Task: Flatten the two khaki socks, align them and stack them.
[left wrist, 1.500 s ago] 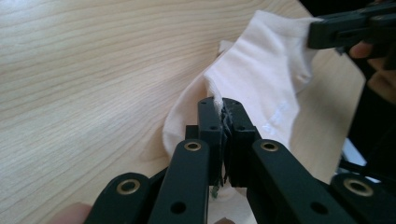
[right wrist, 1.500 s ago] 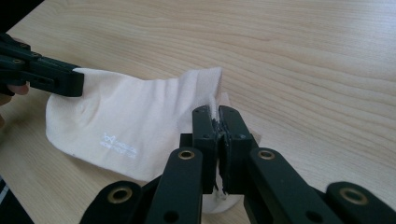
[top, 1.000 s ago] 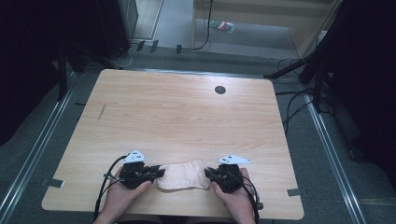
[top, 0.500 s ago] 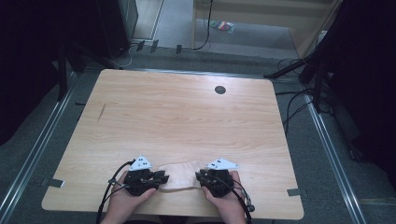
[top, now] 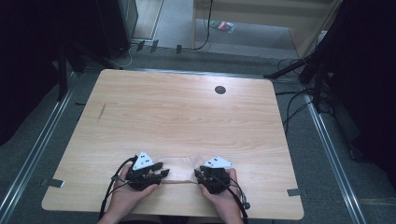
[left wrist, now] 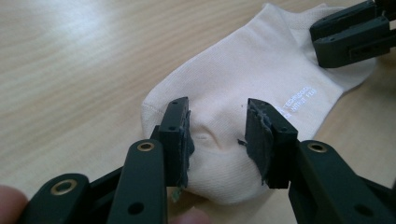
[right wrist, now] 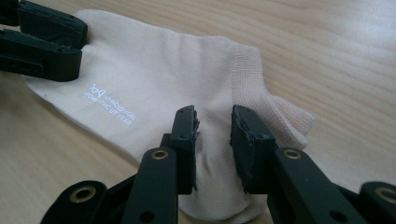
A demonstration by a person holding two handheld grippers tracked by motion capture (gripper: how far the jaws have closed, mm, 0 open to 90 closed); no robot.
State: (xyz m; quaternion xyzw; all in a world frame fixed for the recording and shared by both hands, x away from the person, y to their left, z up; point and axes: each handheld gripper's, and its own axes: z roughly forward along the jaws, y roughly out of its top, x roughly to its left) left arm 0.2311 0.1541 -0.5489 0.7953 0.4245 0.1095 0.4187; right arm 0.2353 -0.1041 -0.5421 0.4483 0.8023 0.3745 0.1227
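Item one: we are working at a light wooden table (top: 177, 112), a small dark round hole (top: 220, 89) sitting toward its far right. Item two: a cream ankle sock (left wrist: 243, 79) with white printed lettering (right wrist: 109, 108) is lying flat at the near edge, between our hands. Item three: our left gripper (left wrist: 217, 135) is straddling one end, jaws apart and just opening, fabric bunching between them. Item four: our right gripper (right wrist: 215, 135) is straddling the other end, jaws likewise parting over a fold, not pinching it.
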